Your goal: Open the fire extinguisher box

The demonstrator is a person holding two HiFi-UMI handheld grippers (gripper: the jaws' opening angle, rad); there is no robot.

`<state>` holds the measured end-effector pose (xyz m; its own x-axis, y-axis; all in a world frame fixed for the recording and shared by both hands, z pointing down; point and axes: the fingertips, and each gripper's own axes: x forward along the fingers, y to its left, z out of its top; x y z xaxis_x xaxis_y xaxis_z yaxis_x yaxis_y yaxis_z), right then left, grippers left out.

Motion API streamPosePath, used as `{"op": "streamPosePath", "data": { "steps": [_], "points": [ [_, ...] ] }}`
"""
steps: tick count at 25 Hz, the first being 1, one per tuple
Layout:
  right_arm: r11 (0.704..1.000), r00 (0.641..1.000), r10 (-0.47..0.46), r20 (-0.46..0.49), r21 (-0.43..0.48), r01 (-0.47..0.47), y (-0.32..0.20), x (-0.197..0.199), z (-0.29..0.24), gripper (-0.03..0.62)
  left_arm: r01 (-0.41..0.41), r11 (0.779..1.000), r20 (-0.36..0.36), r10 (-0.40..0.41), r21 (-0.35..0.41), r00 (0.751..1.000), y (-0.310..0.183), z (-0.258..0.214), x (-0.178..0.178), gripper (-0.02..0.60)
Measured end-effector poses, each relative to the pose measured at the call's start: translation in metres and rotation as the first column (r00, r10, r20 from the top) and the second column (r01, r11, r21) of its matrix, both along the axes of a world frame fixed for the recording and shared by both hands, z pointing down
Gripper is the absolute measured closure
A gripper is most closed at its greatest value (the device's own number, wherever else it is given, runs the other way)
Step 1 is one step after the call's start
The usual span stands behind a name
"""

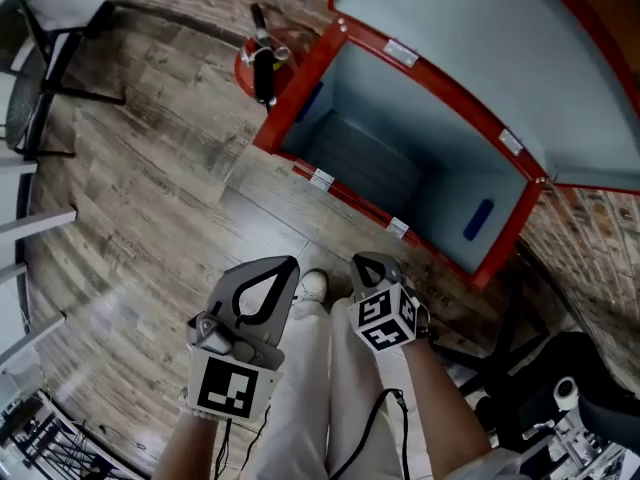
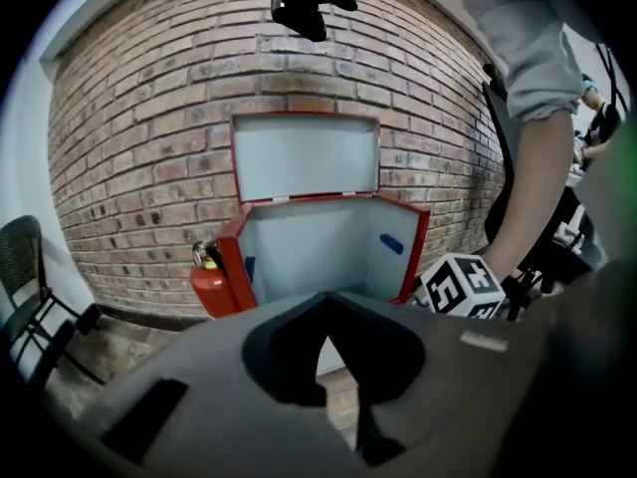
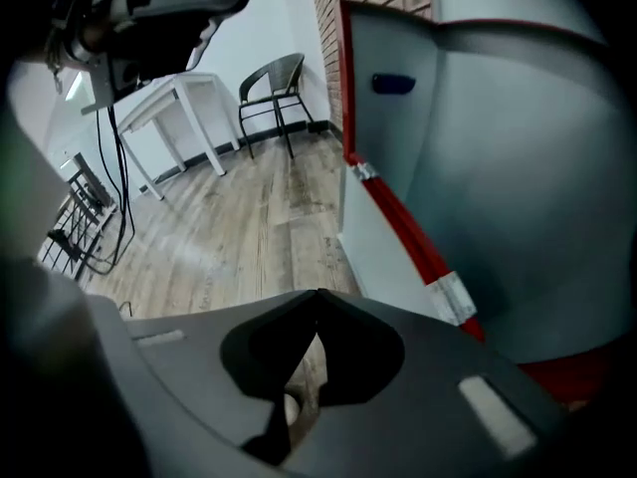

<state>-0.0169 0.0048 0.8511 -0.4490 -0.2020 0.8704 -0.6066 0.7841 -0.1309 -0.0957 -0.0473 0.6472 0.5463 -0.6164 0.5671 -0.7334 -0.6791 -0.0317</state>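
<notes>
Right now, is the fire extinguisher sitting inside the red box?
No, the open red box is empty inside, and the fire extinguisher stands outside it, beside its side wall.

Box (image 1: 300, 96): red painted metal by the look, inside smooth matt pale grey. Floor (image 1: 150, 198): wood-grain planks, slight sheen. Wall (image 2: 149, 118): rough brick. My left gripper (image 1: 286, 265) and right gripper (image 1: 366, 261): matt grey plastic. My trousers (image 1: 310, 388): pale cloth.
</notes>
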Motion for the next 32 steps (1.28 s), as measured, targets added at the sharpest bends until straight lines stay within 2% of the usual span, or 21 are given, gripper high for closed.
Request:
{"op": "streamPosePath", "data": {
  "steps": [4,11,17,23,32],
  "points": [
    [0.996,0.994,0.087,0.073,0.029,-0.089,-0.009,0.006,-0.068,0.588,0.015,0.999,-0.021,-0.014,0.032,1.0,-0.005,-0.044,0.005,0.581],
    [0.983,0.973,0.14,0.181,0.096,-0.159,-0.017,0.01,-0.19,0.588,0.025,0.998,-0.031,-0.023,0.059,0.999,-0.003,-0.129,0.009,0.581],
    [0.946,0.94,0.228,0.254,0.17,-0.275,-0.039,0.032,-0.29,0.588,0.019,0.994,-0.049,-0.014,0.11,0.999,-0.002,-0.203,0.012,0.581],
    [0.916,0.93,0.219,0.295,0.266,-0.3,-0.047,0.044,-0.384,0.588,0.063,0.989,-0.067,-0.054,0.132,0.996,0.002,-0.271,0.002,0.581],
    [0.859,0.907,0.233,0.352,0.363,-0.362,-0.044,0.059,-0.491,0.588,0.034,0.972,-0.062,-0.02,0.232,0.998,0.005,-0.368,0.007,0.581]
  ]
}}
